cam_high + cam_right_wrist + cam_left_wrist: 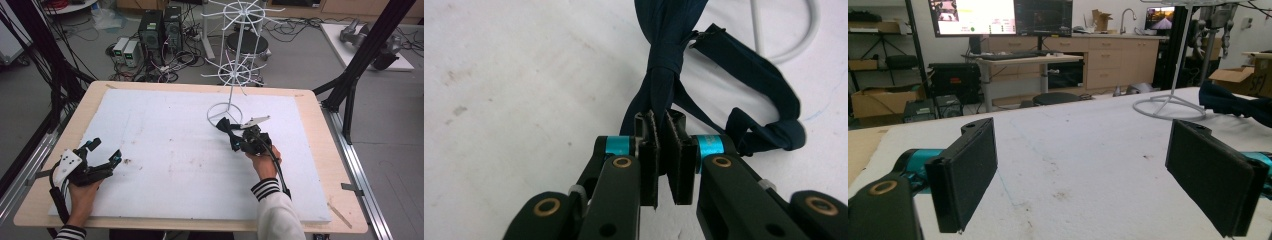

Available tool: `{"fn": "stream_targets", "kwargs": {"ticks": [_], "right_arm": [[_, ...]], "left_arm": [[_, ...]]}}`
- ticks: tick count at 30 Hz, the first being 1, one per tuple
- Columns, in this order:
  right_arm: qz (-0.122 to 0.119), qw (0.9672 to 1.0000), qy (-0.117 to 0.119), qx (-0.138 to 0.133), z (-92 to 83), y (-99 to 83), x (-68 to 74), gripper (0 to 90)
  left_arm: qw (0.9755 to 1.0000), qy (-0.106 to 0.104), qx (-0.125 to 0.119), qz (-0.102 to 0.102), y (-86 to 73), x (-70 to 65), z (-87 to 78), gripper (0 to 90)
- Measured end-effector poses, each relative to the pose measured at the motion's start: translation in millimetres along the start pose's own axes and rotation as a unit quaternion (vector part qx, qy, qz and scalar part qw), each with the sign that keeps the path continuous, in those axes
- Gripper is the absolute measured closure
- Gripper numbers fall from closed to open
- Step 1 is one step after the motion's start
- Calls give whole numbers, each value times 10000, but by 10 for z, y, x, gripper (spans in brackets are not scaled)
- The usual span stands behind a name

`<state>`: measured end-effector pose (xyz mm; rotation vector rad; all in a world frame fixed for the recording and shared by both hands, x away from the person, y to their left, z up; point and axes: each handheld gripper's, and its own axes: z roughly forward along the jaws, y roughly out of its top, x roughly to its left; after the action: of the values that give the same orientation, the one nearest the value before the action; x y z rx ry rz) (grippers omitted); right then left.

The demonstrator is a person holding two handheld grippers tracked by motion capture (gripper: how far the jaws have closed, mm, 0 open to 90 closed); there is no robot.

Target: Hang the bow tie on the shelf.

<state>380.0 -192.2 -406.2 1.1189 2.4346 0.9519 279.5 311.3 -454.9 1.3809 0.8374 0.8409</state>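
Observation:
A dark navy bow tie (664,65) lies on the white foam board beside the ring base of a white wire rack (226,111). My right gripper (665,145) is shut on one wing of the bow tie, whose knot and neck strap (769,85) stretch away from the jaws. In the high view the right gripper (235,139) sits just below the rack base with the bow tie (225,126) in it. My left gripper (102,150) rests at the board's near left, its jaws wide apart around nothing. The left gripper view shows its two black pads (965,175) over bare foam.
The white foam board (165,150) covers most of the wooden table (320,125). The tall wire rack's spoked tiers (235,72) rise over the far middle. Black frame posts (360,55) stand at the right and left. Computers and cables lie on the floor beyond.

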Motion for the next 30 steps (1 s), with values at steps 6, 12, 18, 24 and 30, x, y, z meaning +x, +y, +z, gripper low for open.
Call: {"fn": "stream_targets", "kwargs": {"ticks": [6,12,18,24,30], "right_arm": [[-66,9994,-67,-335,-92,23,25,851],[-36,9978,-130,-648,-189,33,34,850],[-168,9938,-224,-1078,-282,59,75,850],[-273,9901,-310,-1344,-329,73,106,850],[-319,9842,-348,-1707,-395,84,123,848]], "left_arm": [[10000,2,6,9,0,-2,0,136],[10000,2,12,13,1,-2,1,136],[10000,1,17,24,1,-3,1,136],[10000,1,15,21,1,-3,0,136],[10000,-2,12,20,0,-6,0,136]]}}
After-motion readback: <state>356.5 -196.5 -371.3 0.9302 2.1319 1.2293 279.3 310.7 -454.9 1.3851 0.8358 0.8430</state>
